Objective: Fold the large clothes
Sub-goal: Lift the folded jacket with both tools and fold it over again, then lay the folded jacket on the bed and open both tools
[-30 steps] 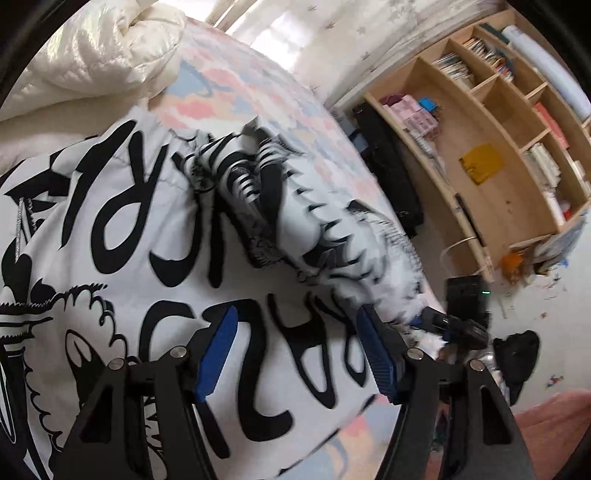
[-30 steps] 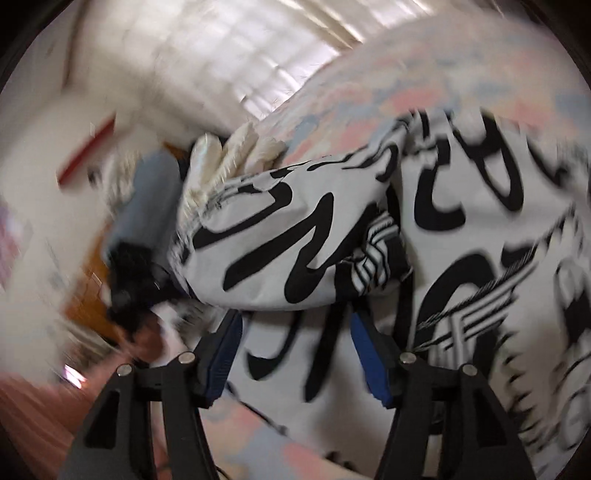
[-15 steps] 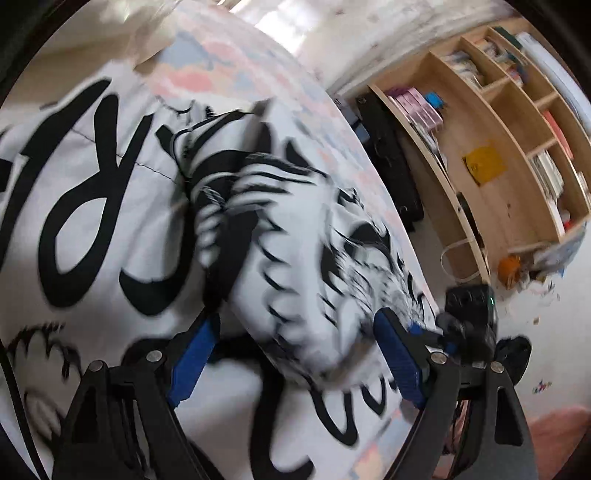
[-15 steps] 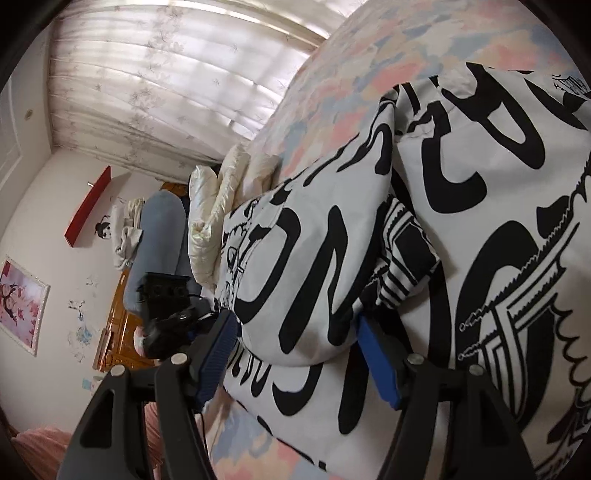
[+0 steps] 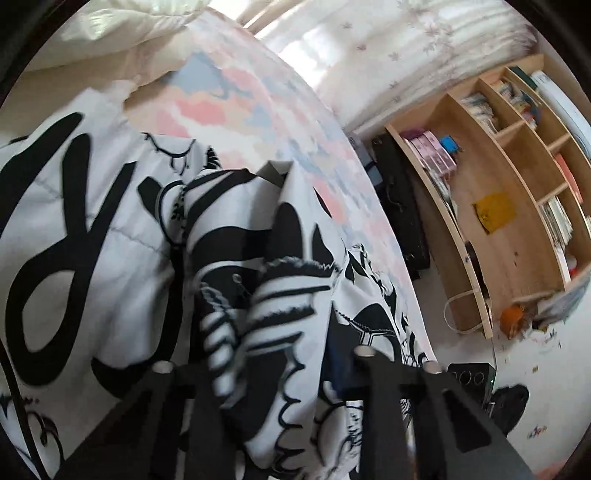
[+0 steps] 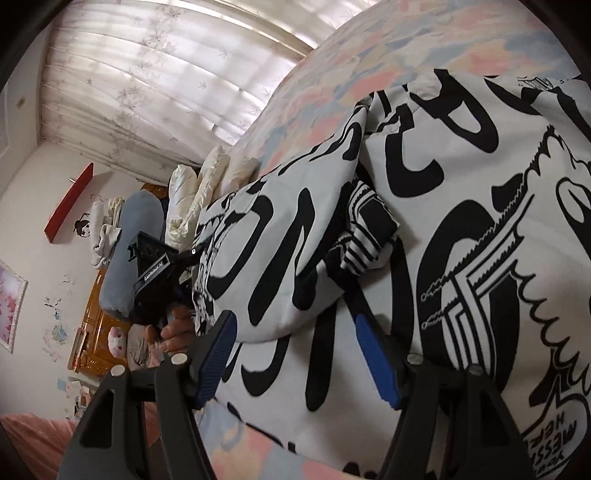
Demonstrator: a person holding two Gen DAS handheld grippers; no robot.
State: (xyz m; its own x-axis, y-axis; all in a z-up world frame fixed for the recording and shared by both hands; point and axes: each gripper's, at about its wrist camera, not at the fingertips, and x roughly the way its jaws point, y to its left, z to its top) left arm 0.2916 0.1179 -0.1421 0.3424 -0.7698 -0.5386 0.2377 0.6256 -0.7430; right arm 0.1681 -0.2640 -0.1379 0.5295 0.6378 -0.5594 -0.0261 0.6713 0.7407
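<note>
A large white garment with bold black lettering (image 5: 66, 229) lies spread on the bed (image 5: 236, 107). My left gripper (image 5: 273, 373) has a bunched sleeve with a striped cuff (image 5: 280, 306) lying between its fingers; the cloth covers both pads, so I cannot tell how far the jaws stand apart. In the right wrist view the garment (image 6: 480, 206) has a sleeve (image 6: 288, 254) folded over its body, with a striped cuff (image 6: 365, 236) showing. My right gripper (image 6: 295, 354) is open, its blue pads (image 6: 373, 354) on either side of the folded sleeve's lower edge.
The bed has a pastel patterned cover. A cream duvet (image 5: 122, 33) is heaped at its head. A wooden bookshelf (image 5: 517, 192) stands past the bed's right side, with a black bag (image 5: 399, 206) on the floor. The left gripper and hand (image 6: 162, 280) show in the right wrist view.
My left gripper has moved forward onto the bunched sleeve, which now covers its pads. My right gripper has stayed open near the folded sleeve, with the view steadier and closer.
</note>
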